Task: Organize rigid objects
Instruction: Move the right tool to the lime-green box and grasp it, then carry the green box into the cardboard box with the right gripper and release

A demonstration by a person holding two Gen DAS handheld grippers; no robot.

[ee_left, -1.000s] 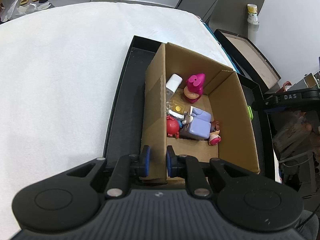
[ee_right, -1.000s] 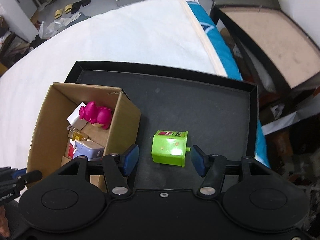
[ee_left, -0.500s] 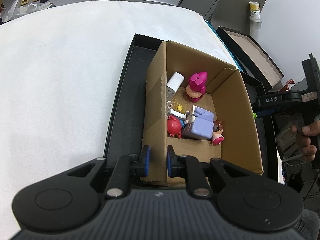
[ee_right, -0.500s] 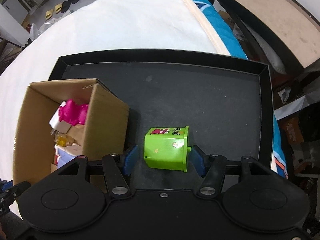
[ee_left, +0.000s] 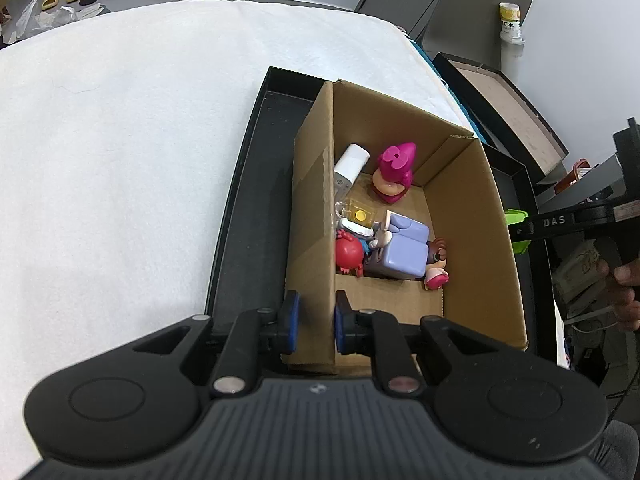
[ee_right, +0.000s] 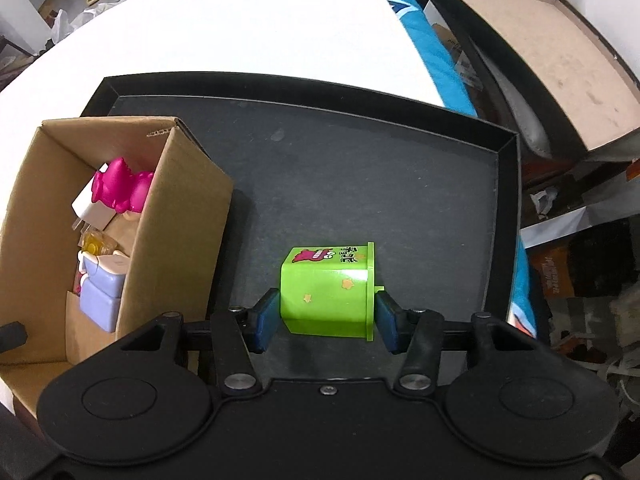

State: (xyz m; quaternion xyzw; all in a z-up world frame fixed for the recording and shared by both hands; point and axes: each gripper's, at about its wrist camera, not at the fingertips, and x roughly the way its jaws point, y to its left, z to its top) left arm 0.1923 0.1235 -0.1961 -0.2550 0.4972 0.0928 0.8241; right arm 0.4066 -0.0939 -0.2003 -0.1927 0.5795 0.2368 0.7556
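My left gripper (ee_left: 313,322) is pinched on the near end of the cardboard box's (ee_left: 472,208) left wall, one pad outside and one inside. I hold it there, I think, so the box stays put on the black tray (ee_right: 400,184) while the other hand works. My right gripper (ee_right: 325,320) is down over the green cup (ee_right: 326,290), which lies on its side on the tray floor just right of the box. The jaws are closing, the cup is between them, and the pads look to be at its base and rim, or a hair off them — I cannot say they press yet. Taking it end to end makes sense to me, since the flat bottom and the flared rim give the pads something to stop against.

The box already holds the other pieces: a pink toy (ee_left: 394,172), a white plug (ee_left: 350,164), a lilac block (ee_left: 404,250) and a red figure (ee_left: 349,252).

The left view looks straight down into the box and shows them all, but of the cup only a green sliver past the far wall, beside the bar of my right tool and a hand (ee_left: 624,292). The right view shows the whole cup and the bare tray floor, while the box wall hides the red figure.
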